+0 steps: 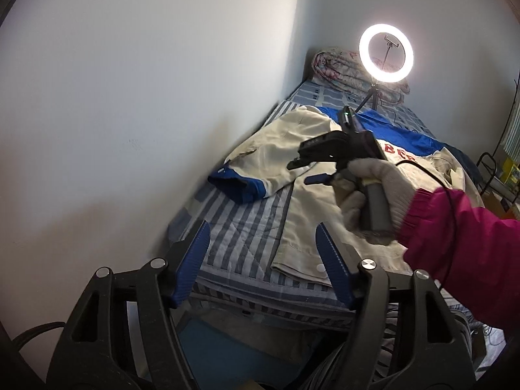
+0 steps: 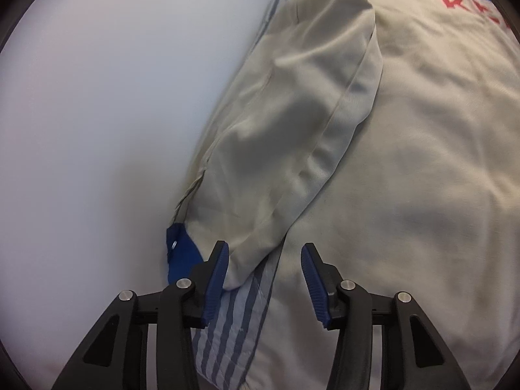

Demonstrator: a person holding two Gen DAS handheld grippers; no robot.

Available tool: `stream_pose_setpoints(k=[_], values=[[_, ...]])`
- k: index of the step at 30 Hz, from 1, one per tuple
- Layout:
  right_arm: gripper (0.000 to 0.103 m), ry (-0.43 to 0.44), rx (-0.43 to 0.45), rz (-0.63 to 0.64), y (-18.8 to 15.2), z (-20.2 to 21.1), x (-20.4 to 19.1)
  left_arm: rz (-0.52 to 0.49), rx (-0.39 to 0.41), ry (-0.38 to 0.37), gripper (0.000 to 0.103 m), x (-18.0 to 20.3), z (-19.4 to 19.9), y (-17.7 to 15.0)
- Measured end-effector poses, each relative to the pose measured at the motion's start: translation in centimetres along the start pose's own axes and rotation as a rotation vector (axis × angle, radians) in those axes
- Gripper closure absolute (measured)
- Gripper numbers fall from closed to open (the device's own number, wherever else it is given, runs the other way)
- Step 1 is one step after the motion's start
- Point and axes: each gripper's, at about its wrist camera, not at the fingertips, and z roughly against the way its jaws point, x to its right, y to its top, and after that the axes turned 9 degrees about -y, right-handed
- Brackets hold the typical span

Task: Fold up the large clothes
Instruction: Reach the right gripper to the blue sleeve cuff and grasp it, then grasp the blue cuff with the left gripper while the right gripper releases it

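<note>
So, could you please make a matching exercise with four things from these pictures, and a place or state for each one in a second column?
Things:
1. jacket
2. ring light
3. rolled quilt
4. left tool

Places or states:
a. lit, on a small tripod
b. at the far end of the bed
c. open, holding nothing
d. spread on the striped cover

Pairs: 1-d, 2-a, 3-b, 4-c

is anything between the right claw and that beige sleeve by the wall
Nothing visible. The right claw is open just above the jacket sleeve, which lies on the striped bedding beside the wall.
</note>
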Motion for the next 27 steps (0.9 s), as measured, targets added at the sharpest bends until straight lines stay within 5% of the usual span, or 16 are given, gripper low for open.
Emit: stream_pose_setpoints(k=[8, 11, 13, 20, 27], values=[[0.059, -0.075, -0.033, -0.032, 1.9, -3.3, -2.2, 0.015, -0.024, 0.008, 0.033, -0.6, -0.4, -0.1], [0.086, -0.108, -0.046, 0.000, 2.1, -3.9, -3.0, 0.013, -0.043, 0.013, 0.033, -0.6, -0.8, -0.2], [0.096, -0.071, -0.044, 0.013, 2.3, -3.2, -3.0, 0.009, -0.043, 0.014, 0.033, -0.6, -0.9, -0.3], [0.100, -0.013, -0.003, 0.079, 2.7, 0.8, -2.7, -0.019, -0.033, 0.005, 0.033, 0.1, -1.1, 0.1], [0.100, 0.030, 0.025, 0.070, 2.4, 7.0, 3.4, -0.042, -0.018, -0.016, 0.033, 0.4, -2.0, 1.2]])
